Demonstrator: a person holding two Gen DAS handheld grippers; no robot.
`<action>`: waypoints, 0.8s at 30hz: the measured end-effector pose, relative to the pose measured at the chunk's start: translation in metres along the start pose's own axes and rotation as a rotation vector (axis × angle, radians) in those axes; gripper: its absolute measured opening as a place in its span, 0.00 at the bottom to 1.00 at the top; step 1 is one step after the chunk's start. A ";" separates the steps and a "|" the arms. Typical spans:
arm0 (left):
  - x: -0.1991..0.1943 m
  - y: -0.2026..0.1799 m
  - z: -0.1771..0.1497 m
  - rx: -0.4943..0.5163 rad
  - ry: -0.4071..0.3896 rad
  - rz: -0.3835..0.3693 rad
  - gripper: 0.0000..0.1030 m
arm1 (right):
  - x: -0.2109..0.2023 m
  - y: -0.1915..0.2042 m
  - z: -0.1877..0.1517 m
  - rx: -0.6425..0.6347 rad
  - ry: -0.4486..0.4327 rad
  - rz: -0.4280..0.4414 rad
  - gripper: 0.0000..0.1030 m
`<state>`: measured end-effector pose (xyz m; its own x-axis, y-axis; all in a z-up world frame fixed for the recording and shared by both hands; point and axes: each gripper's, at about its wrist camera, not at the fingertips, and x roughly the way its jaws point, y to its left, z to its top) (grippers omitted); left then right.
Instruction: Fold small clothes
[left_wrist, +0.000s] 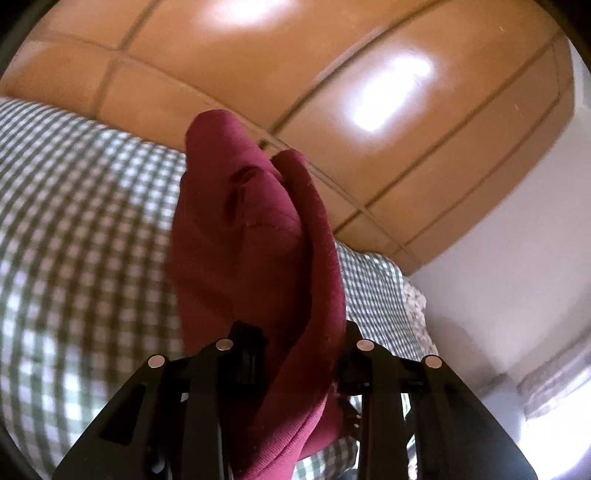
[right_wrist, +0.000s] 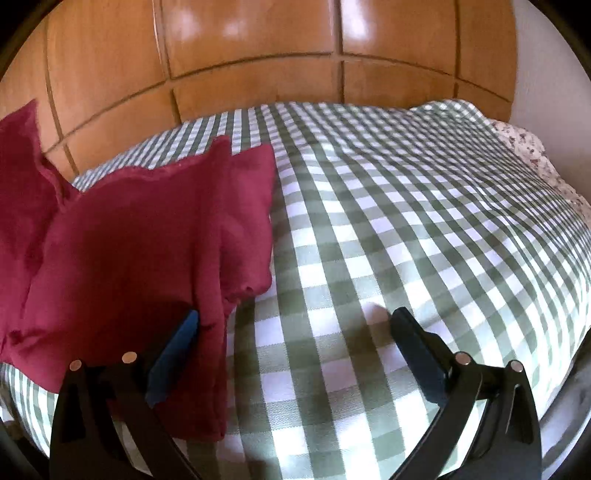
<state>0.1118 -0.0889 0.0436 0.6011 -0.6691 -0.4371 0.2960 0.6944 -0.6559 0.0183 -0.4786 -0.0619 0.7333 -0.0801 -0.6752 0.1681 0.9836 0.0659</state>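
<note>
Left claw (left_wrist: 295, 332) — garment (left_wrist: 255, 236) blocking bedspread (left_wrist: 81, 206)

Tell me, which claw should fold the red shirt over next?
Probably the left claw: it is already clamped on the red shirt. The right claw is open, gripping nothing, over the checked bedspread.

My left matte-black plastic two-finger gripper (left_wrist: 295, 343) has angular linkage arms with slotted cut-outs and four round silver pivot pins. My right matte-black plastic two-finger gripper (right_wrist: 291, 328) is built alike, with curved arms, silver pins, and dark blue rubbery pads (right_wrist: 173, 362) lining its fingers.
</note>
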 end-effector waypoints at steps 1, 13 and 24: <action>0.008 -0.007 -0.002 0.015 0.012 -0.007 0.26 | -0.001 0.003 -0.001 -0.014 -0.011 -0.008 0.98; 0.093 -0.057 -0.036 0.136 0.148 -0.003 0.26 | -0.001 0.003 -0.005 -0.007 -0.045 0.003 0.98; 0.162 -0.086 -0.074 0.287 0.254 0.064 0.26 | -0.001 0.003 -0.008 -0.006 -0.069 0.006 0.98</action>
<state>0.1286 -0.2765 -0.0168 0.4325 -0.6415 -0.6336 0.4811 0.7585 -0.4395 0.0126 -0.4743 -0.0673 0.7777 -0.0853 -0.6228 0.1603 0.9849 0.0654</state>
